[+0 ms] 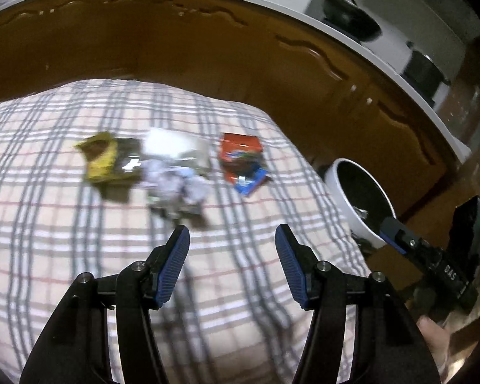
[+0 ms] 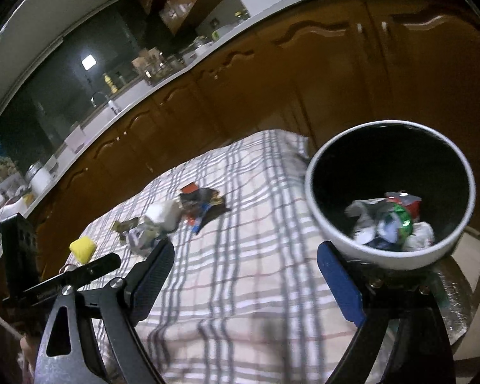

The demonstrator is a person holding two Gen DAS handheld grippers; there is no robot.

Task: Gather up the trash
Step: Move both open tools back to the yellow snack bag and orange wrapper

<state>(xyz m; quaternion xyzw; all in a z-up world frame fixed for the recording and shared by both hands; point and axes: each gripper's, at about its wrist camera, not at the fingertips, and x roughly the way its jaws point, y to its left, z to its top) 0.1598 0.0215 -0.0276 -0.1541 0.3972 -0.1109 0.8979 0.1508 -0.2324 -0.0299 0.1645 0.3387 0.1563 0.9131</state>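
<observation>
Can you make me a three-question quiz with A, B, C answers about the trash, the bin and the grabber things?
1. Where is the round white bin with the black inside?
A. beside the checked cloth's edge
B. on the kitchen counter
C. in the sink

2. What colour are the pads on the left gripper?
A. red
B. blue
C. green

3. How is the right gripper?
A. shut on a wrapper
B. shut, empty
C. open, empty

Answers: 1 A, it stands off the cloth's edge. 2 B, both pads are blue. 3 C, fingers spread, nothing between.
</observation>
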